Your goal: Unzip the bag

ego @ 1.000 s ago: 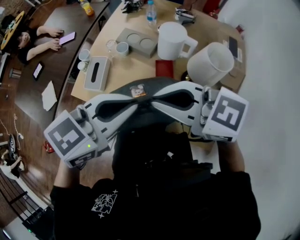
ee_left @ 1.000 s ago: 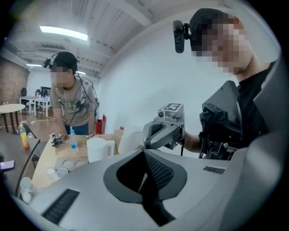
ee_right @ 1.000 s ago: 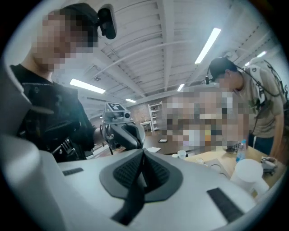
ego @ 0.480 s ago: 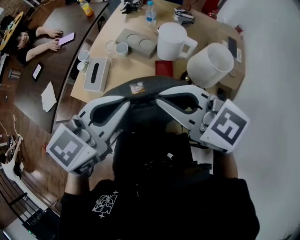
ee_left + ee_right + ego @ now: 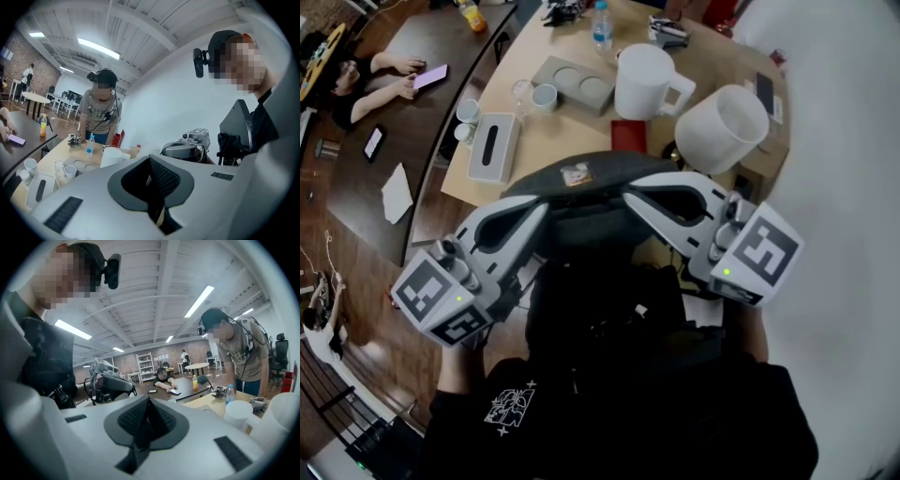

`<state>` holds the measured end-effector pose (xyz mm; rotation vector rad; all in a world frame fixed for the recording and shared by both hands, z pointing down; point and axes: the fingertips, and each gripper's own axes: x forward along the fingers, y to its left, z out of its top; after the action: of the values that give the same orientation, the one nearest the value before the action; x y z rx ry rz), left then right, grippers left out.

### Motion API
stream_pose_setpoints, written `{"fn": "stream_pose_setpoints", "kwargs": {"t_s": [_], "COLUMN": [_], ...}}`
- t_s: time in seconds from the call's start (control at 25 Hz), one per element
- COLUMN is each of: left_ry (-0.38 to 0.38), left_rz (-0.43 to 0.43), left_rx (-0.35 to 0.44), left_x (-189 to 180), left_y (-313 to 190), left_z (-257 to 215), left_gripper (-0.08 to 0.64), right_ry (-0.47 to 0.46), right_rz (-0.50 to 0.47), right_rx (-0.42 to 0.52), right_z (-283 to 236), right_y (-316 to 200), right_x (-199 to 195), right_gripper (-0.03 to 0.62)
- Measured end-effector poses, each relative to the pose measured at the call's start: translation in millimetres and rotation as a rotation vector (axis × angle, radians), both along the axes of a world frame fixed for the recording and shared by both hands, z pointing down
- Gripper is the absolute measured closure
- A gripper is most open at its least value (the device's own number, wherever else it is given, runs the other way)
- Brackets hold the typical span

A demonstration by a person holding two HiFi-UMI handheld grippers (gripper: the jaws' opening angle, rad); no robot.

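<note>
A dark grey bag (image 5: 619, 171) with a small patch (image 5: 576, 176) is being pointed at by the left gripper (image 5: 546, 210) and right gripper (image 5: 628, 199); both jaws are being pressed tight together; its zip is being hidden.

No words, brands or numbers can be read. Black-and-white square markers, which are patterns and not text, stand on the left cube (image 5: 441, 295) behind the left claw (image 5: 546, 210) and on the right cube (image 5: 759, 251) behind the right claw (image 5: 630, 199). Between the claw tips, the bag (image 5: 619, 169) bears a small patch (image 5: 577, 175) — illegible. Behind both claws, the white print (image 5: 511, 408) on the black shirt (image 5: 619, 412) — likewise illegible.
</note>
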<state>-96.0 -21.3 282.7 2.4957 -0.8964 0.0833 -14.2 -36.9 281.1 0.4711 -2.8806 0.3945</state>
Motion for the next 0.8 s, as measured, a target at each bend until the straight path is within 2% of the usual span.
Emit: {"fn": "stream_pose_setpoints", "kwargs": {"t_s": [0.2,0.36,0.48,0.8], "left_ry": [-0.008,-0.09,-0.124,-0.158], "left_rz": [-0.04,-0.089,-0.124,-0.191], "left_rx": [-0.004,0.031,0.038,0.045], "left_x": [-16,-31,-43,-69], "left_y": [-1,-3,-5,-10], "left_z": [3,8,13,18], "left_gripper": [0.557,0.557,0.555,0.555], "right_ry": [0.008,0.072,0.067,0.05], "right_rz": [0.039,0.084,0.119,0.192], "right_rx": [0.003,-0.014,-0.016,-0.039], "right_z": [2,14,18,30], "right_y": [-6,-13,-22,-40], "right_x": [10,27,40,69], "right_gripper": [0.572,0.571,0.571,0.571]}}
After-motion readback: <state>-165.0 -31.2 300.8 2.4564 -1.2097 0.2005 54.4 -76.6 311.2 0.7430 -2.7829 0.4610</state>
